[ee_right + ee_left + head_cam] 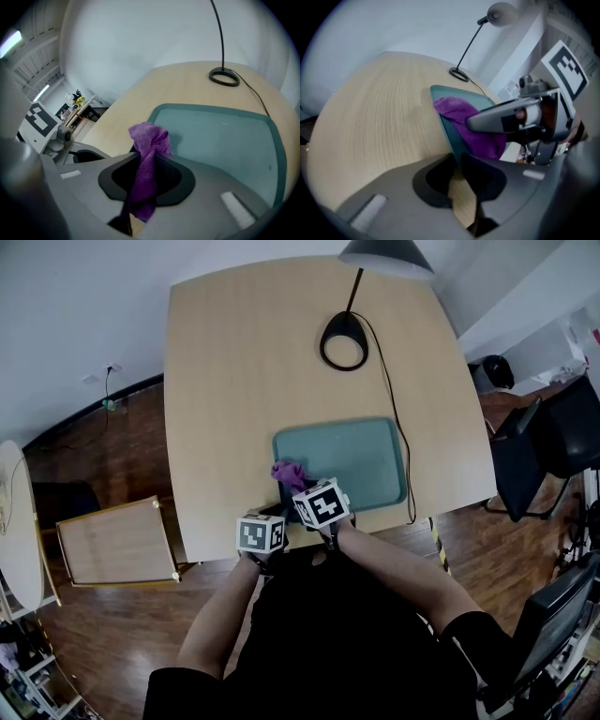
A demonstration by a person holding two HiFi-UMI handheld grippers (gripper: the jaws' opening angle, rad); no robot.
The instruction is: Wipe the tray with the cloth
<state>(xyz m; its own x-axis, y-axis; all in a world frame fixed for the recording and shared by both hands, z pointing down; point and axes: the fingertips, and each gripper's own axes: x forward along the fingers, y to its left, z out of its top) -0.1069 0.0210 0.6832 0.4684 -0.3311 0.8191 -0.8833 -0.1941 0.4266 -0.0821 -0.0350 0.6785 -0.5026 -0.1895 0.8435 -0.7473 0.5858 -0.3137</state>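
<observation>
A teal tray (356,457) lies near the front edge of the wooden table (234,381). My left gripper (273,513) is at the tray's front left corner. In the left gripper view its jaws (457,157) are shut on the tray's rim (449,129). My right gripper (297,487) sits over the tray's left end, shut on a purple cloth (287,472). In the right gripper view the cloth (149,138) stands bunched up above the jaws (145,161) and hangs down between them, over the tray's floor (220,136). The left gripper view also shows the cloth (464,117) under the right gripper's finger (497,117).
A black desk lamp's ring base (343,341) stands behind the tray, its cable (401,442) running down the tray's right side to the table edge. A small wooden side table (117,542) stands on the floor at left, dark chairs (539,446) at right.
</observation>
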